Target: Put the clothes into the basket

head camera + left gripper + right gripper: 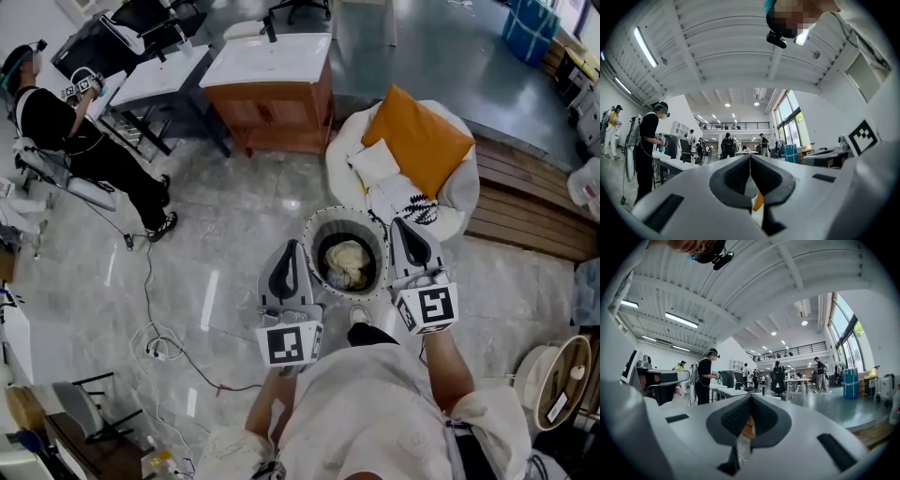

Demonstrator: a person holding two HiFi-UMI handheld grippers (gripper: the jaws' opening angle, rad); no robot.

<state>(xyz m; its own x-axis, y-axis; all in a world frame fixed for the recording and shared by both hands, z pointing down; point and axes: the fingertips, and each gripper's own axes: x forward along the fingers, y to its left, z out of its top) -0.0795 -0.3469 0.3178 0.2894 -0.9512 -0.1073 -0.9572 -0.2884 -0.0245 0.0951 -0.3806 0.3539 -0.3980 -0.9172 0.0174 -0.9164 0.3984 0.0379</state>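
Your left gripper [291, 251] is clenched, jaws tip to tip in its own view, nothing between them; your right gripper [403, 230] is the same, pads pressed together and empty. Both point forward and flank the basket [342, 214], left one just beside its left rim, right one just beside its right rim; neither reaches inside. The basket is round and dark inside, and stands on the marble floor [234, 234] right in front of you; a cream garment [349, 262] lies bundled at the bottom. More clothes sit just beyond the basket on the white beanbag [461, 192]: a white folded piece [375, 161] and a black-and-white patterned piece [410, 204] near the edge closest to the basket; an orange cushion [419, 139] leans on the beanbag behind them. A wooden platform [534, 202] is to the right; a wooden cabinet with a white top [272, 94] is farther back; a seated person in black [75, 141] is well apart at far left.
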